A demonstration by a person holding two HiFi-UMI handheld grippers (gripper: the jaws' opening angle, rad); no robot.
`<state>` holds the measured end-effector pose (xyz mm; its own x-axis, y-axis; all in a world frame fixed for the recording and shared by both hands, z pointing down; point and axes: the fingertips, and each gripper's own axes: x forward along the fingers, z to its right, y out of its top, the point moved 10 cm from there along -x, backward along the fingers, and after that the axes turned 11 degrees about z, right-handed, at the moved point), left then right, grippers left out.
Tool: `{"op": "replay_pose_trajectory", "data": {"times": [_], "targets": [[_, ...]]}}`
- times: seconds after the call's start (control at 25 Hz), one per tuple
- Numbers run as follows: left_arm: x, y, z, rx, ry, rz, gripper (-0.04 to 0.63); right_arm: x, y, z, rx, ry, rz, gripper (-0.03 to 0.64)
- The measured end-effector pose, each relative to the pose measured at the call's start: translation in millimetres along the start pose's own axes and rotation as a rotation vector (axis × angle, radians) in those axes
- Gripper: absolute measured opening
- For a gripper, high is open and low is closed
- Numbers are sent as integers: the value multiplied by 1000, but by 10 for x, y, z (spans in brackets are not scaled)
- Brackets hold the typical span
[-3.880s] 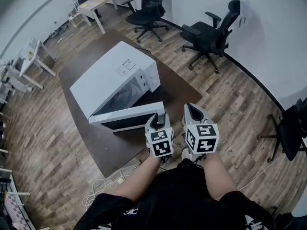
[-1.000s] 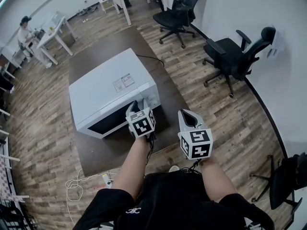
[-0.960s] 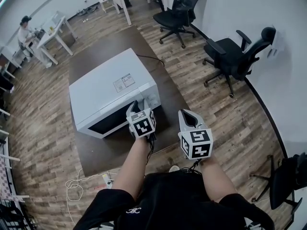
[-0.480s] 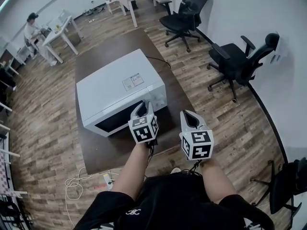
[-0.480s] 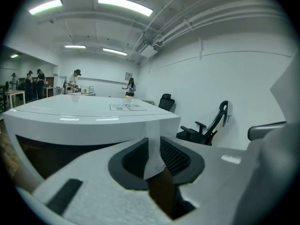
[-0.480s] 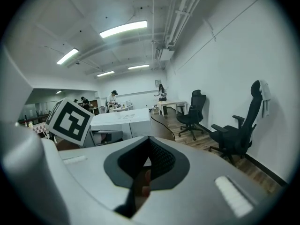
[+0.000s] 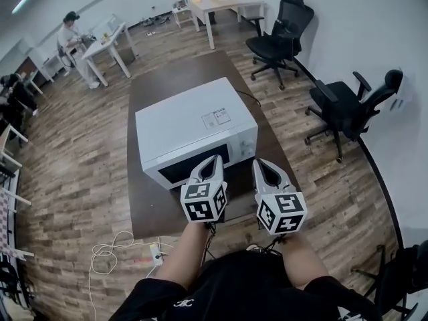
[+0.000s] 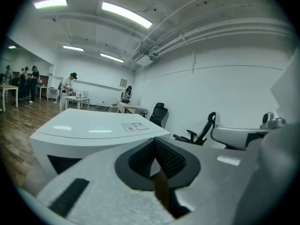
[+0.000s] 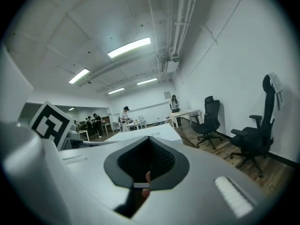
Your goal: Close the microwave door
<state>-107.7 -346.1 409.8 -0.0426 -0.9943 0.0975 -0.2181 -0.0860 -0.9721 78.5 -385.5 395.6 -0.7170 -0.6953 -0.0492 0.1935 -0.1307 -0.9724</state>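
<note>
The white microwave (image 7: 194,122) stands on a dark brown table (image 7: 144,206), its door with the dark window (image 7: 194,168) flush against the body. My left gripper (image 7: 215,159) hovers just in front of the door, apart from it, jaws shut on nothing. My right gripper (image 7: 257,162) hangs beside it on the right, also shut and empty. In the left gripper view the closed pads (image 8: 161,156) point over the microwave's top (image 8: 89,128). The right gripper view shows its closed tip (image 9: 149,138) with the microwave's top (image 9: 140,136) just behind it.
Two black office chairs (image 7: 277,32) (image 7: 348,109) stand right of the table by the wall. Light desks (image 7: 221,5) (image 7: 107,45) with people are at the back. Cables and a power strip (image 7: 154,249) lie on the wood floor near the table's front left corner.
The door, open in the oldest frame, now stays closed. Since a second ago both grippers have lifted and drawn back from the microwave's front, side by side.
</note>
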Motion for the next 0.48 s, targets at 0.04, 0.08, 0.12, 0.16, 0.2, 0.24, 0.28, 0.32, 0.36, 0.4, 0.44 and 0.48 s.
{"op": "replay_pose_trajectory", "data": {"times": [0.04,0.08,0.12,0.16,0.2,0.24,0.28,0.32,0.36,0.4,0.44,0.48], "targets": [[-99,55,-57,3,8,12,11,26,12,-105,-6,15,5,8],[-197,109,-121,6,20,23,11,55,20,-214,-18,31,6,8],[-295,159,-189,10,34,33,11,84,23,-327,-30,47,4,8],[-392,205,-255,16,47,42,11,110,21,-438,-38,62,1,8],[-488,243,-319,22,58,51,11,132,13,-545,-42,77,-2,8],[-584,273,-380,27,69,60,11,150,0,-646,-41,90,-3,8],[-679,296,-438,31,79,67,11,168,-15,-743,-40,101,-3,8],[-773,315,-497,35,90,74,11,187,-30,-835,-38,112,-3,8],[-864,331,-555,40,101,79,11,207,-44,-925,-37,122,-2,8],[-951,344,-614,46,114,84,11,226,-57,-1013,-38,133,-1,8],[-1036,355,-675,50,127,87,11,243,-71,-1101,-40,142,-1,8],[-1120,364,-738,50,140,91,11,255,-86,-1189,-43,151,-3,8]]}}
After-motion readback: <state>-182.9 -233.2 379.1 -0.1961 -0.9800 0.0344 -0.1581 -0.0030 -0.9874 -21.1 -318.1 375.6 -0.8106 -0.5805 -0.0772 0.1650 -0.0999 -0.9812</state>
